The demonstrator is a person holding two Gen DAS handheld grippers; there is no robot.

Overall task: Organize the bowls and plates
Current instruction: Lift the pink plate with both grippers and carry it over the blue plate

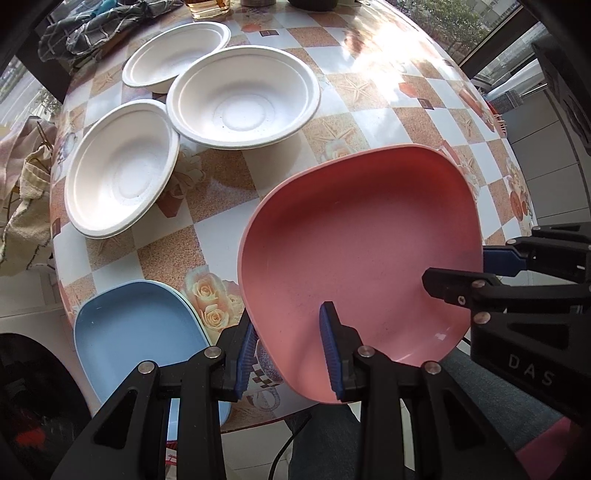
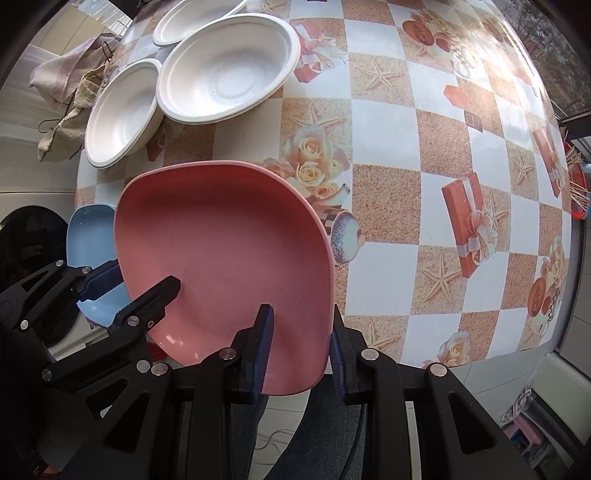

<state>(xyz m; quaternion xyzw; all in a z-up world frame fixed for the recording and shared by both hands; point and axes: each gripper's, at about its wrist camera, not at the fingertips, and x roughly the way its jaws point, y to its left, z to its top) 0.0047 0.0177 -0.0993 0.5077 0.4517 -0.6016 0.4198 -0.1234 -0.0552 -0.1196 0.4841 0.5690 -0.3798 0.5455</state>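
Observation:
A pink rounded-square plate [image 1: 354,243] [image 2: 221,243] hangs above the table, held at its near rim by both grippers. My left gripper [image 1: 288,354] is shut on the rim's left corner, one blue pad inside the plate and one under it. It shows at the left of the right wrist view as the left gripper [image 2: 129,288]. My right gripper [image 2: 299,354] is shut on the rim's right corner, and enters the left wrist view as the right gripper [image 1: 461,269]. A blue plate [image 1: 136,332] [image 2: 90,240] lies at the table's near left edge. Three white bowls [image 1: 243,96] [image 2: 225,70] sit at the far left.
The round table [image 1: 388,107] [image 2: 406,129] carries a checked cloth with roses and starfish. Crumpled cloths [image 1: 85,33] [image 2: 70,92] lie at its far left edge. A pale rim shows under the blue plate. A person's legs in dark trousers [image 1: 325,443] are below the near edge.

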